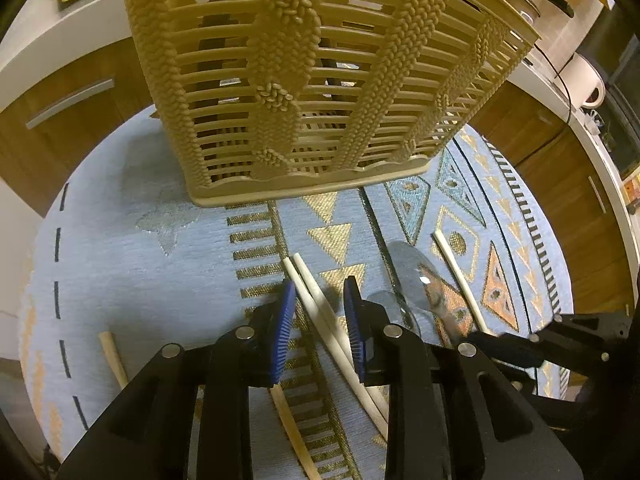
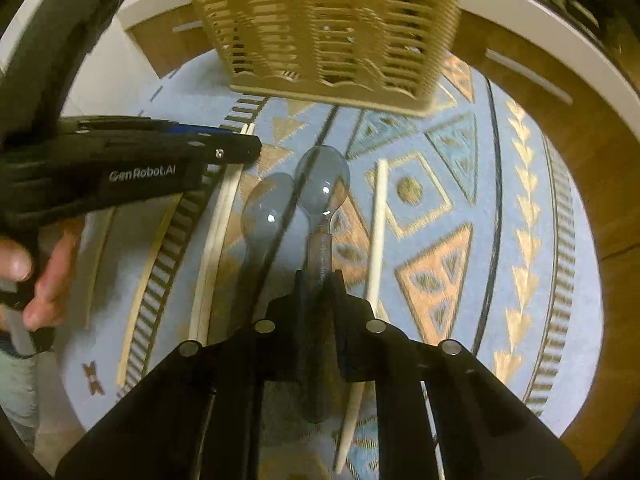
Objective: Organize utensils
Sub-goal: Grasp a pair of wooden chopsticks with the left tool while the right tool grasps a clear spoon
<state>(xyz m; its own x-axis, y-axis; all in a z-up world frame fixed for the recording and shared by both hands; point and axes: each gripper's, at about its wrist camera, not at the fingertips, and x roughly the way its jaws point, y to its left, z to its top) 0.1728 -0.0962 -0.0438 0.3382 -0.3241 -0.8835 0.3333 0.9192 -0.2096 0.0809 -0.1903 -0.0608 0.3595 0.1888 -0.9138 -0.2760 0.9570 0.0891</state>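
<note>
Patterned blue rug (image 1: 132, 264) by wooden cabinets (image 1: 76, 92); right tool (image 2: 319, 276) seemingly clamps a clear spoon (image 2: 322, 184); left tool (image 1: 320, 292) apart.

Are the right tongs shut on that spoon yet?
Shut: the right tongs pinch the clear spoon by its handle.

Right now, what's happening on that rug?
A person is sorting utensils with two handheld grippers. The right gripper is shut on the handle of a clear plastic spoon; a second clear spoon lies beside it on the patterned rug. The left gripper straddles a pair of chopsticks, pads not pressing yet. More chopsticks lie scattered. The slatted basket stands just beyond them.
</note>
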